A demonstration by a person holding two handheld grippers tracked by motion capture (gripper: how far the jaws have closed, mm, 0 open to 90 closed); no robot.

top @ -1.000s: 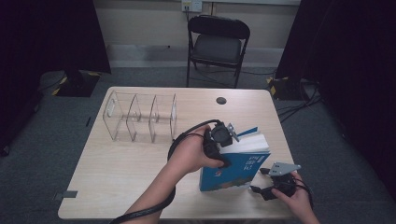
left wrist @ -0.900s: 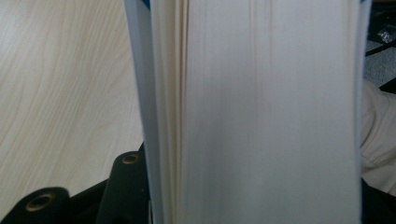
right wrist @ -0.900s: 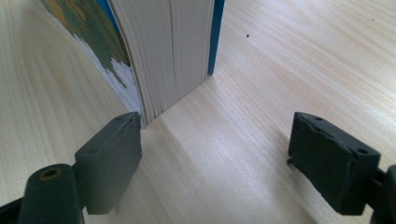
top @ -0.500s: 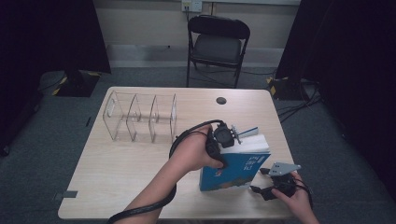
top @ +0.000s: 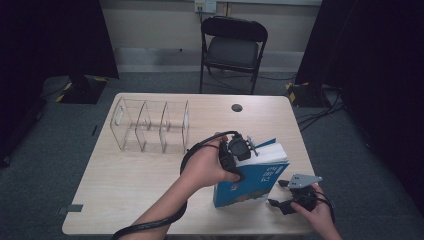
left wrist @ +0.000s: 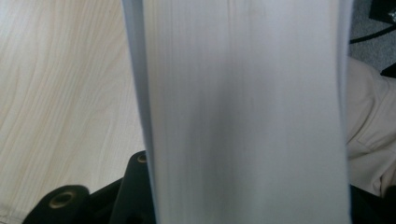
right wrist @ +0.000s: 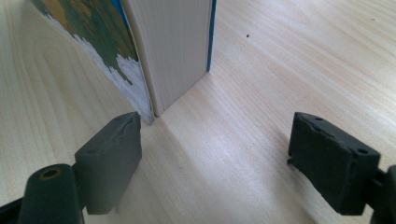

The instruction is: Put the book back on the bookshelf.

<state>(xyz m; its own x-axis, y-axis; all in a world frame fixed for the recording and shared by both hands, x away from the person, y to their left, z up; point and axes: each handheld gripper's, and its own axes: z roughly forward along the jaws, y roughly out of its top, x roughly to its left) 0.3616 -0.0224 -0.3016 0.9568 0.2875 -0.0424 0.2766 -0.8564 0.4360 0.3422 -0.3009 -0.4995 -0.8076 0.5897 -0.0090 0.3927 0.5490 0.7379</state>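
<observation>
- High view: a blue book (top: 252, 177) stands on edge near the front right of the table (top: 125, 185), tilted, page block facing up. The left gripper (top: 242, 148) sits on the book's top edge, and its jaws have just been closing on the book.
- Left gripper view: the white page edges (left wrist: 243, 112) run between the jaws, close to the lens and blurred. Only one black jaw base shows at the lower left, so pad contact cannot be confirmed here.
- High view: the right gripper (top: 285, 197) rests low on the table just beside the book's near right corner.
- Right gripper view: its jaws are spread wide with nothing between them. One pad (right wrist: 109, 149) lies just beside the book's lower corner, whose cover shows green and white print.
- High view: a clear divided organizer (top: 150, 125) stands well apart at the table's left rear, and a folding chair (top: 232, 47) stands beyond the table.
</observation>
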